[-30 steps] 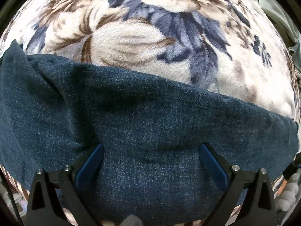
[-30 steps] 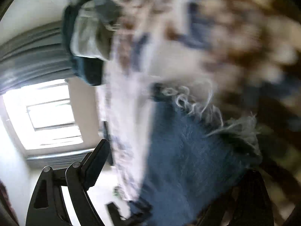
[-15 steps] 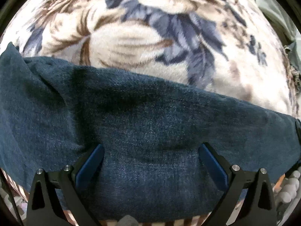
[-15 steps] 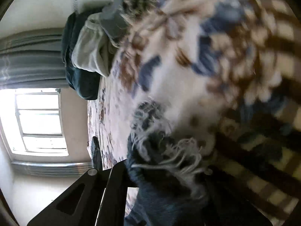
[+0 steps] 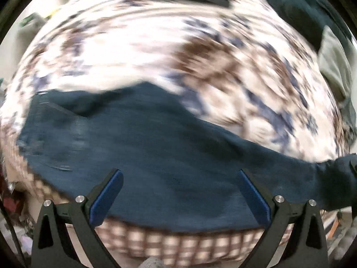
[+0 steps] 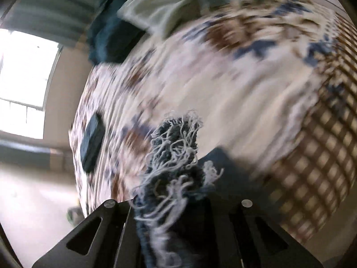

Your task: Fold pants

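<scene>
Right hand-held gripper (image 6: 176,203) is clamped on the frayed hem (image 6: 176,156) of the jeans (image 5: 156,156), bottom centre. Left hand-held gripper (image 5: 178,192) is wide open over the denim on the bed (image 5: 138,51), holding nothing. Keep the hem taut and carry it straight across.

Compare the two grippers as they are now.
The left gripper stands wide open above the jeans, gripping nothing. The right gripper is shut on the jeans' frayed hem. Both have black frames and point down toward the floral blanket.
</scene>
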